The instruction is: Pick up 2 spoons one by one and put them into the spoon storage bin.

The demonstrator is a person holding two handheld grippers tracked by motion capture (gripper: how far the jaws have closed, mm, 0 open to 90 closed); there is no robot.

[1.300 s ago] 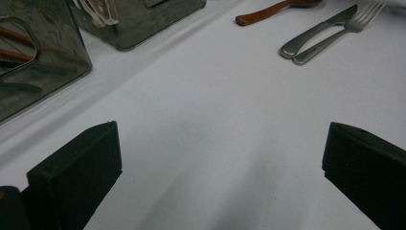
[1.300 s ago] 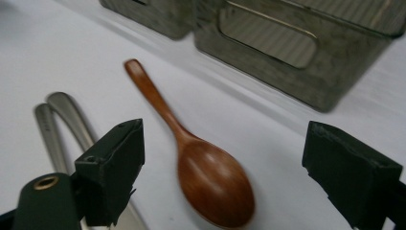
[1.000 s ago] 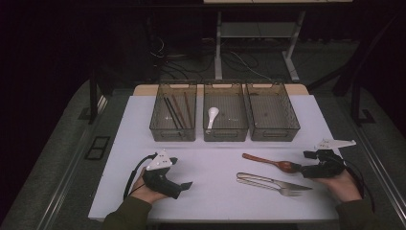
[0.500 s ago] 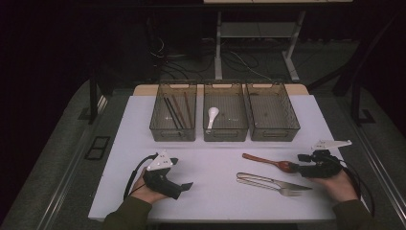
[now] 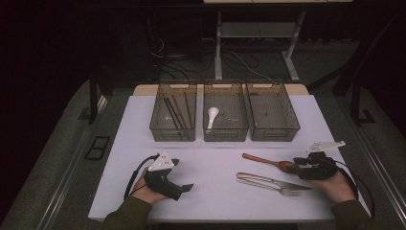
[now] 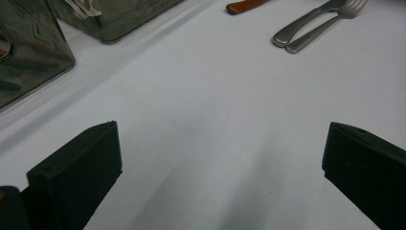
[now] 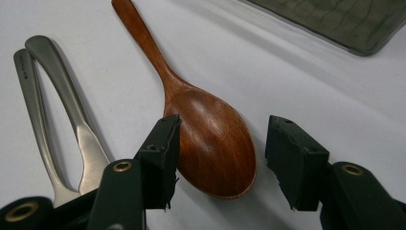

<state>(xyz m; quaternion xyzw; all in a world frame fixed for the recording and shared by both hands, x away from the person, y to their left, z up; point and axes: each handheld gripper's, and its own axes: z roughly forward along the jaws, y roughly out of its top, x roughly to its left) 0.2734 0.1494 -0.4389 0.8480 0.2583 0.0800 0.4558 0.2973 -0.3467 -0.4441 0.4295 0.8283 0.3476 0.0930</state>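
A brown wooden spoon [image 5: 263, 160] lies on the white table [image 5: 215, 158], right of centre, with its bowl [image 7: 210, 143] toward my right gripper [image 5: 299, 167]. In the right gripper view that gripper [image 7: 222, 139] straddles the bowl. Its jaws have just been closing. The left pad [image 7: 163, 153] is at the bowl's edge, while a gap remains at the right pad [image 7: 292, 163]. Two metal forks [image 5: 273, 182] lie just in front of the spoon. My left gripper [image 5: 184, 188] rests at the front left, open over bare table [image 6: 220, 153].
Three clear bins stand in a row at the back. The left bin [image 5: 173, 115] holds dark chopsticks, the middle bin [image 5: 225, 120] a white spoon [image 5: 212, 115], and nothing is visible in the right bin [image 5: 272, 112]. The table's front edge is close to both hands.
My right gripper has shifted slightly left and down onto the wooden spoon's bowl, and its jaws have narrowed around it. The left gripper has stayed put.
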